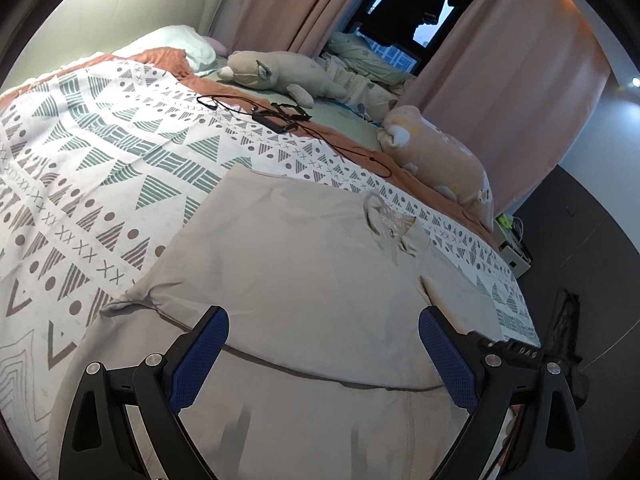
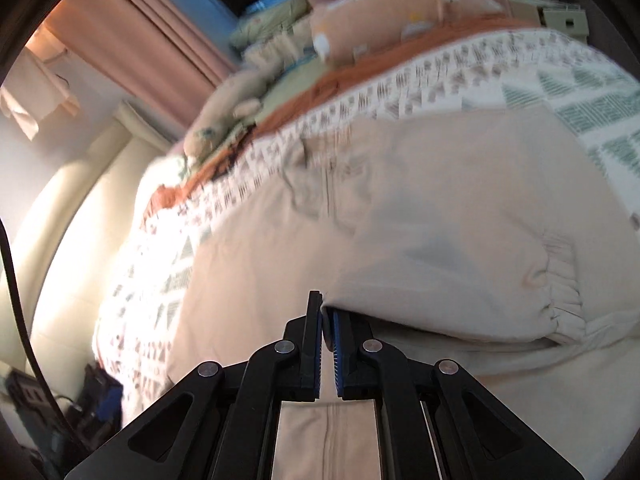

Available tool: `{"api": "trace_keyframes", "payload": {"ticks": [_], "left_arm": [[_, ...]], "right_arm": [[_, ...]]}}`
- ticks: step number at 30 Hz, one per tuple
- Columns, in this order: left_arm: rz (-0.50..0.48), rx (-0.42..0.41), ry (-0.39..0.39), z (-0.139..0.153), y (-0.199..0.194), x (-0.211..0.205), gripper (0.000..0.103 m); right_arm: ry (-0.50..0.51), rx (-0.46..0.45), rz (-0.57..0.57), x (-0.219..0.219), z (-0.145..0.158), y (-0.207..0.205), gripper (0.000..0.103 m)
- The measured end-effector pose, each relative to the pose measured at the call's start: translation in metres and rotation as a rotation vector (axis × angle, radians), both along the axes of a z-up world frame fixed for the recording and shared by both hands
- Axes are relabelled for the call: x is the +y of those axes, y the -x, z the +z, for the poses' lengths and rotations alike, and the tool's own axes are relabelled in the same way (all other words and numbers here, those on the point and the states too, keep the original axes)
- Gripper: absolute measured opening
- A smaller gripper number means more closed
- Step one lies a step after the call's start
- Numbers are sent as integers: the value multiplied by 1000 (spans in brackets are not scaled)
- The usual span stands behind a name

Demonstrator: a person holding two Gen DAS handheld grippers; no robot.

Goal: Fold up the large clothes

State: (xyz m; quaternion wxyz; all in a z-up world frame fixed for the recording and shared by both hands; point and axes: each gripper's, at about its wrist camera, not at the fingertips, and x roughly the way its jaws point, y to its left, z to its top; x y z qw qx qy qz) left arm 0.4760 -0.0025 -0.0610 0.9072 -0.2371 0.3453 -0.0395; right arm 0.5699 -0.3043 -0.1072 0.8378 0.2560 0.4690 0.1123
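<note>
A large beige garment (image 1: pixel 288 260) lies spread on the patterned quilt (image 1: pixel 100 160), with an upper layer folded over a lower one. Its neckline (image 1: pixel 390 224) sits toward the far right. My left gripper (image 1: pixel 324 314) hovers over the near part of the garment, open wide, with nothing between its blue pads. In the blurred right wrist view the beige garment (image 2: pixel 420 220) fills the middle, and a gathered cuff (image 2: pixel 560 292) shows at the right. My right gripper (image 2: pixel 323 308) is at the folded edge. Its jaws stand a narrow gap apart, the cloth edge just at the tips.
Two plush toys (image 1: pixel 276 72) (image 1: pixel 436 156) lie along the far side of the bed. A black cable with a charger (image 1: pixel 276 120) rests on the quilt beyond the garment. Pink curtains (image 1: pixel 280 0) hang behind. Dark floor (image 1: pixel 580 240) lies to the right of the bed.
</note>
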Motion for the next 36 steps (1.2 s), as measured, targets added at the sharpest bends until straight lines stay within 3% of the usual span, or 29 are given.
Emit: {"api": "trace_keyframes", "payload": {"ticks": [1, 3, 7, 12, 18, 22, 26, 29, 30, 33, 36], "left_arm": [[0, -1, -3, 0, 0, 0, 96], [-2, 0, -15, 0, 0, 0, 96], [-9, 4, -11, -1, 0, -2, 96], [6, 18, -44, -2, 1, -6, 96], [7, 26, -31, -4, 2, -4, 96], [2, 29, -10, -5, 1, 1, 96], [5, 38, 4, -7, -2, 7, 96], [10, 39, 17, -7, -2, 10, 96], [14, 38, 19, -7, -2, 11, 96], [20, 39, 28, -7, -2, 13, 96], [23, 40, 37, -6, -1, 14, 96]], "right_arm": [[-27, 42, 23, 5, -13, 0, 44], [-46, 76, 35, 8, -27, 7, 62], [-39, 109, 41, -1, -36, 24, 63], [-44, 82, 27, -34, -14, 43, 63], [113, 42, -103, -83, 11, 43, 63], [222, 95, -178, -102, -5, 30, 63], [249, 177, -194, -110, -37, 20, 63], [264, 187, -180, -106, -53, 10, 63], [277, 176, -173, -104, -52, 9, 63], [263, 180, -132, -98, -48, 6, 34], [261, 146, -107, -93, -31, 8, 20]]}}
